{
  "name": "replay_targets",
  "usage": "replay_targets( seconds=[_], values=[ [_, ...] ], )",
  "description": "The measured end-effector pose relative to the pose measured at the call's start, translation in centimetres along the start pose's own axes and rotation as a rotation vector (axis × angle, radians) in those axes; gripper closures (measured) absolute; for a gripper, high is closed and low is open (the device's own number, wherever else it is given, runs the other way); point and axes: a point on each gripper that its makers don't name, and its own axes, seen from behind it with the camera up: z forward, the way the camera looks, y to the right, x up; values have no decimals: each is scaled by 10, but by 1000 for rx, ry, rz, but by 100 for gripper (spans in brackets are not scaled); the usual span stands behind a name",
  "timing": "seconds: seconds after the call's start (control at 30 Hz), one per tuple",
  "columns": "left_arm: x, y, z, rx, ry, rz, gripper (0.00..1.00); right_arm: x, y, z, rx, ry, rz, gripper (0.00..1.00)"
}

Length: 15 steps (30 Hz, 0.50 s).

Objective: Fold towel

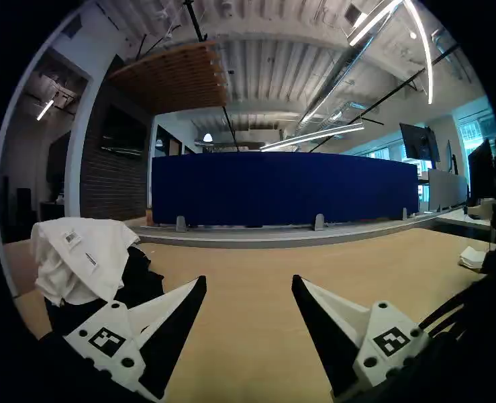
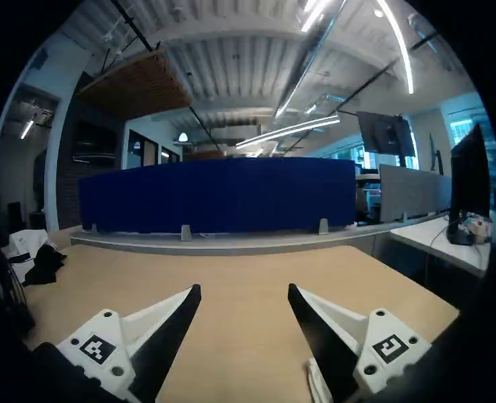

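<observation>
– Where the left hand-held gripper (image 1: pixel 248 278) looks out over the wooden worktop (image 1: pixel 261 316), how do its fingers stand?
– Apart. A wide stretch of bare wood shows between the 2 tips, and they hold nothing.
– And the towel?
– The white towel (image 1: pixel 80 258) sits in a heap at the worktop's left edge, draped over a black cloth (image 1: pixel 143 279), with its tags facing outward. It lies just beside the left finger, but I cannot tell whether the 2 touch.
– What about the right hand-held gripper (image 2: pixel 243 287)?
– Spread as well, gripping nothing. In the right gripper view the white heap is far off at the left edge, well apart from the fingers, with the black cloth beside it.
– Anything else on the worktop?
– A blue divider panel (image 1: pixel 281 188) stands upright along the far edge on grey feet. A small white folded bundle (image 1: pixel 474 257) lies near the right edge in the left gripper view. A scrap of white shows under the right finger in the right gripper view, too little to tell what it is.
– And past the right edge?
– A dark monitor (image 2: pixel 469 181) stands on a neighbouring white desk (image 2: pixel 442 245).
</observation>
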Motion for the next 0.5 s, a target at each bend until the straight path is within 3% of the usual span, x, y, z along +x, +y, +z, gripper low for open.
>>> replay_targets(
  seconds=[0.5],
  values=[
    [0, 0, 0, 0, 0, 0, 6, -31, 3, 7, 7, 4, -1, 0]
  ],
)
